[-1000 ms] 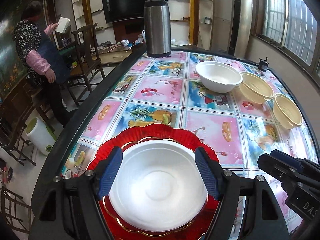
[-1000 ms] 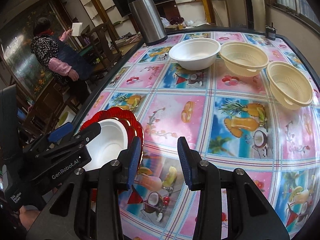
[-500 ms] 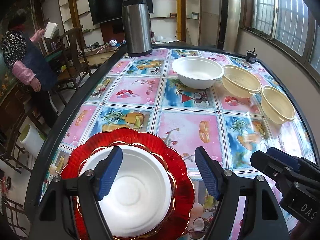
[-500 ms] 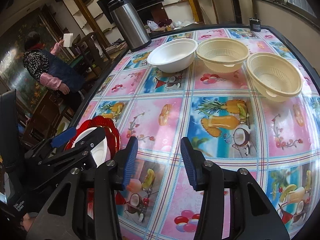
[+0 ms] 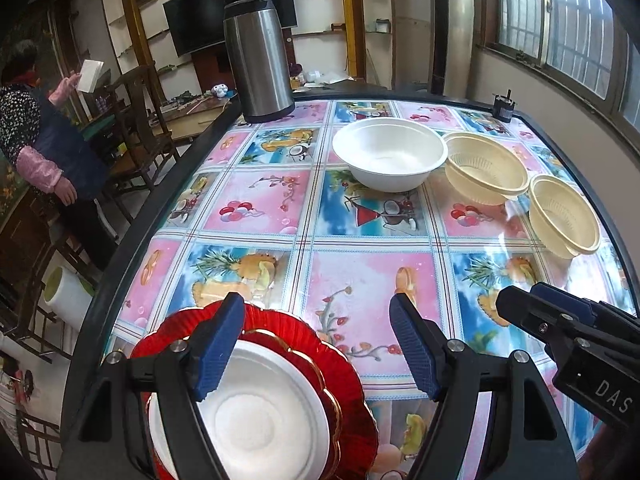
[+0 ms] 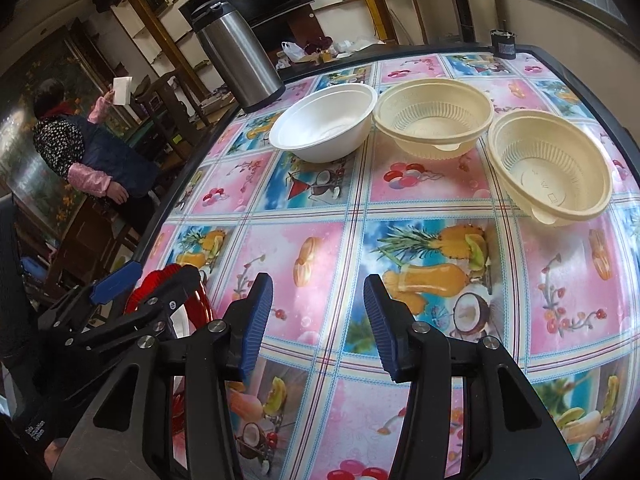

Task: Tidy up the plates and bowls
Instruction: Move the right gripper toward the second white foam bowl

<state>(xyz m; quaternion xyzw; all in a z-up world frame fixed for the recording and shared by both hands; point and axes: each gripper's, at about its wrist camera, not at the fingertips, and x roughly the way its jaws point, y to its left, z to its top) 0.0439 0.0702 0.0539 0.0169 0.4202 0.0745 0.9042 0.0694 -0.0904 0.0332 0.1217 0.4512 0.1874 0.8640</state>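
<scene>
White bowl (image 5: 256,416) sits nested on the red plate (image 5: 344,364) under the empty, parted left claw (image 5: 316,344), apparently to tidy them.

Barred windows (image 5: 576,20), wall shelves (image 5: 332,32), dark television (image 5: 200,24), wooden chair (image 5: 140,120).

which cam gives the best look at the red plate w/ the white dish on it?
Left wrist. The red plate lies near the bottom edge with its scalloped rim and the white dish on it mostly visible, partly behind the left tongs. The right wrist view shows only a sliver of the plate's rim behind the left tongs.
</scene>
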